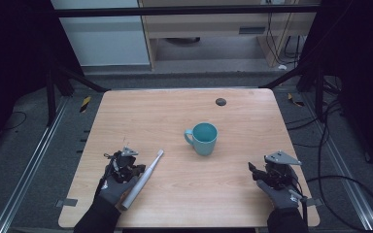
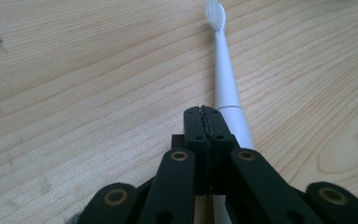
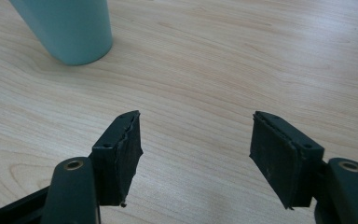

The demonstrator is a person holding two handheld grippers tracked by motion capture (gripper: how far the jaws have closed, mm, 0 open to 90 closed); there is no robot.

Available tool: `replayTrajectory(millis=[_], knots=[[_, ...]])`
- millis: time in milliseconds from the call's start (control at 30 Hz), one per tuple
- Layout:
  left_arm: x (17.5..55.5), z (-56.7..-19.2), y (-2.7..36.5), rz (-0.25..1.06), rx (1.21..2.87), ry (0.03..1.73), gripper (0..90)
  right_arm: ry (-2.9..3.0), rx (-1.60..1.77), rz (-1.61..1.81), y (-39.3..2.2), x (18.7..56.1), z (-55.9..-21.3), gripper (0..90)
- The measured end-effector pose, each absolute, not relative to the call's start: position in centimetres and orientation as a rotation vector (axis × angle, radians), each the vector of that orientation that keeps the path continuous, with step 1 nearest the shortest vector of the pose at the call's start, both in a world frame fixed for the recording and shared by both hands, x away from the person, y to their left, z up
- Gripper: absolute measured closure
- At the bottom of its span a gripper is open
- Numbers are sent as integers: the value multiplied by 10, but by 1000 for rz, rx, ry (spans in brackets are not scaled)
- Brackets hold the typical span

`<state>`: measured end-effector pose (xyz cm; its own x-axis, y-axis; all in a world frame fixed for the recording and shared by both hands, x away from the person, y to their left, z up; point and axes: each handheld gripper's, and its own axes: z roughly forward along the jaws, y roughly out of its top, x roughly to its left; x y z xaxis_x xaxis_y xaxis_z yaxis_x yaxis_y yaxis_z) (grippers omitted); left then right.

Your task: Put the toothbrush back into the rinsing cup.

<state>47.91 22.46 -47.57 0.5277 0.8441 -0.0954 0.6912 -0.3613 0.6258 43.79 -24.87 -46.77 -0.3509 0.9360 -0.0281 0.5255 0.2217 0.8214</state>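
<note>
Here we have the left gripper (image 2: 204,123) with its jaws pressed together on nothing, just over the toothbrush (image 2: 226,88), which lies aslant at the high view's lower left. We should spread them and clamp the smooth, round white handle squarely, not the slim neck. The right gripper (image 3: 196,149) stands spread near the glossy teal cup (image 3: 70,28).

Left gripper (image 1: 135,170) at the frame's lower left, jaws pressed together; right gripper (image 1: 253,171) at lower right, jaws standing apart.
</note>
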Motion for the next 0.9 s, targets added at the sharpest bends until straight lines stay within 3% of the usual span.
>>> replayTrajectory(millis=[200, 533, 900], knots=[[477, -467, 233, 332, 2114, 1225, 885, 1966, 1342, 1006, -249, 438, -467, 335], [461, -438, 255, 325, 2070, 1162, 718, 1960, 1349, 1010, -252, 436, -468, 330], [445, -425, 253, 302, 2160, 1084, 513, 1966, 1344, 996, -252, 437, -468, 323]])
